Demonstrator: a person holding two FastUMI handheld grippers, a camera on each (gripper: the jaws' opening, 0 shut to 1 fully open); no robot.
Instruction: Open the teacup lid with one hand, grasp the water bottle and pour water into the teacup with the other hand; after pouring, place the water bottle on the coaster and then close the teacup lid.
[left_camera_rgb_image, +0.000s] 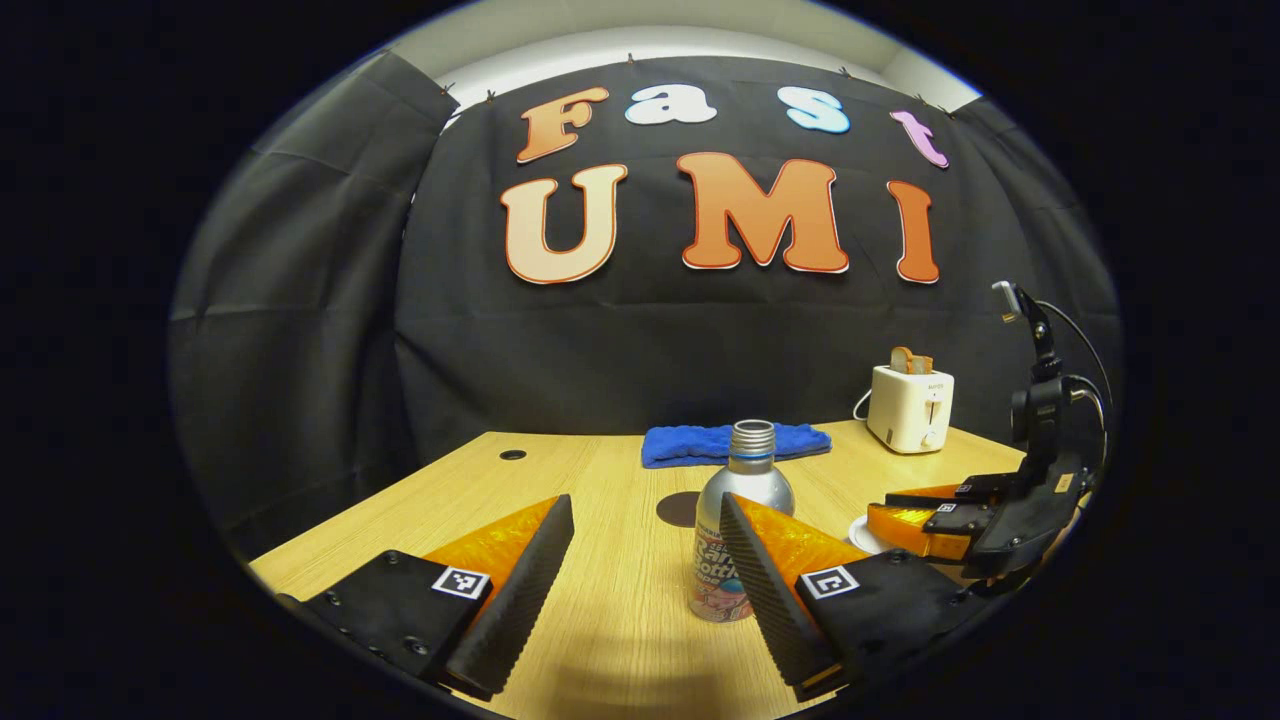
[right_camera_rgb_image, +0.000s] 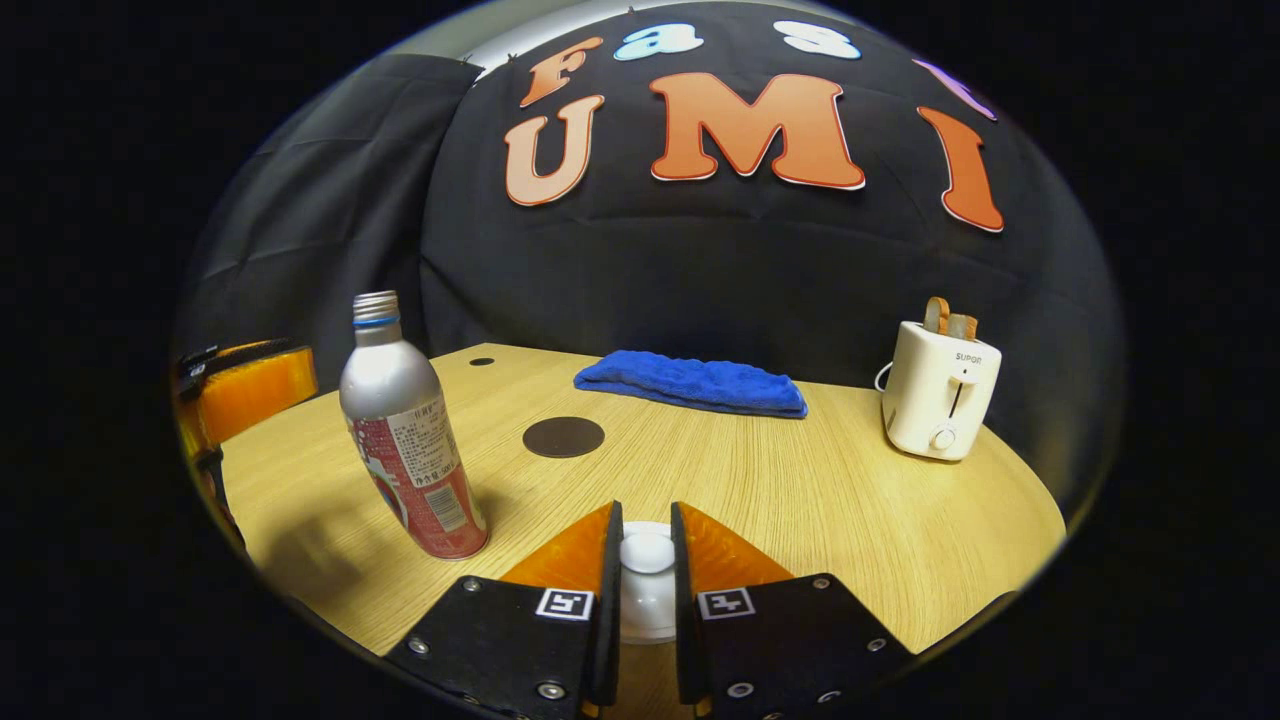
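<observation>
left gripper (left_camera_rgb_image: 645, 520) — black screwed mounts | square tags | cabled right gripper (left_camera_rgb_image: 905, 510)

light: bright overhead | shadows: soft on table (right_camera_rgb_image: 800, 500) | focus: sharp | edges: strongly fisheye-bent

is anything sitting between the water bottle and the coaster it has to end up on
Nothing visible does. In the right gripper view, only bare table lies between the water bottle and the coaster. The blue towel and toaster sit farther back. The left gripper is open around the bottle.
</observation>
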